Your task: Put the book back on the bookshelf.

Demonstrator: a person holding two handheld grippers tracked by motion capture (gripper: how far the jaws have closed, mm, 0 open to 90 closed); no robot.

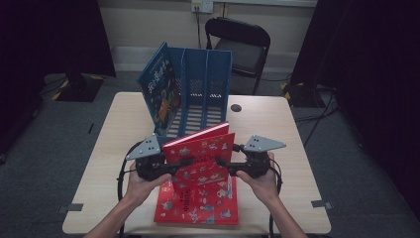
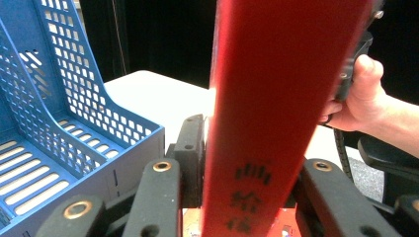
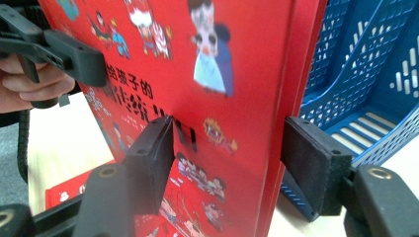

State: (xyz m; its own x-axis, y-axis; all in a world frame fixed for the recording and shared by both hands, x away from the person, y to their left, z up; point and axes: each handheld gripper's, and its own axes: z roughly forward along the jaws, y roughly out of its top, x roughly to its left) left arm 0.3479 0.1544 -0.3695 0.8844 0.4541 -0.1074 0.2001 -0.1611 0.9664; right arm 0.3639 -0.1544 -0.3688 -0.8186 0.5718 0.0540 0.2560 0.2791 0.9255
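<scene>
While held upright on its lower edge, red book (image 1: 200,153) runs nine-to-three, spine at three; clamped by left gripper (image 1: 184,162); straddled loosely by right gripper (image 1: 221,162).

A red picture book (image 1: 200,151) stands upright on its lower edge, cover facing 6 o'clock, spine at 9 o'clock. It rests on a second red book (image 1: 198,203) lying flat on the bench (image 1: 119,129).
</scene>
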